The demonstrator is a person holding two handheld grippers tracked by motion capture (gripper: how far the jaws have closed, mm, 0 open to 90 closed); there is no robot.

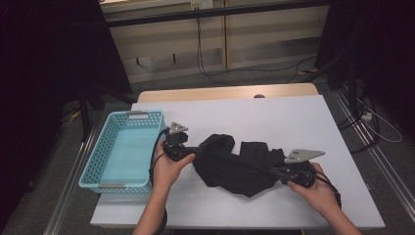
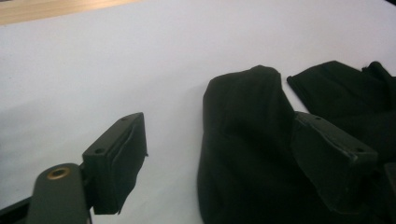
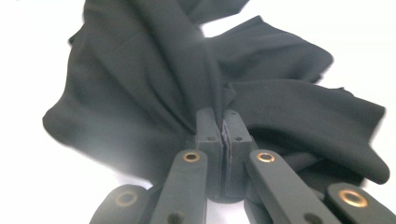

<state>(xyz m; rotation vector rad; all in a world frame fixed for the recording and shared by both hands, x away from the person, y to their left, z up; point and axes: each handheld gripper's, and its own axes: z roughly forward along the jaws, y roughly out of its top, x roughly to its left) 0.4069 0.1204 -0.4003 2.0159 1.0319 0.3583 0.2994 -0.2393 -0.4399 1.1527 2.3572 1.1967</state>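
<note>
A crumpled black cloth (image 1: 235, 164) lies on the white table (image 1: 293, 117), near its front edge. My left gripper (image 1: 197, 152) is at the cloth's left end and stands open. In the left gripper view its jaws (image 2: 219, 121) are wide apart: the left one is over bare table, the right one over the cloth (image 2: 247, 140), and neither pad presses on it. My right gripper (image 1: 272, 170) comes in from the cloth's right side. In the right gripper view it (image 3: 223, 116) is shut on a pinched fold of the cloth (image 3: 140, 84).
A light blue perforated basket (image 1: 117, 117) with nothing in it stands at the table's left edge, just left of my left hand. A wooden strip (image 1: 220, 93) runs along the table's far edge. Cables lie on the floor beyond.
</note>
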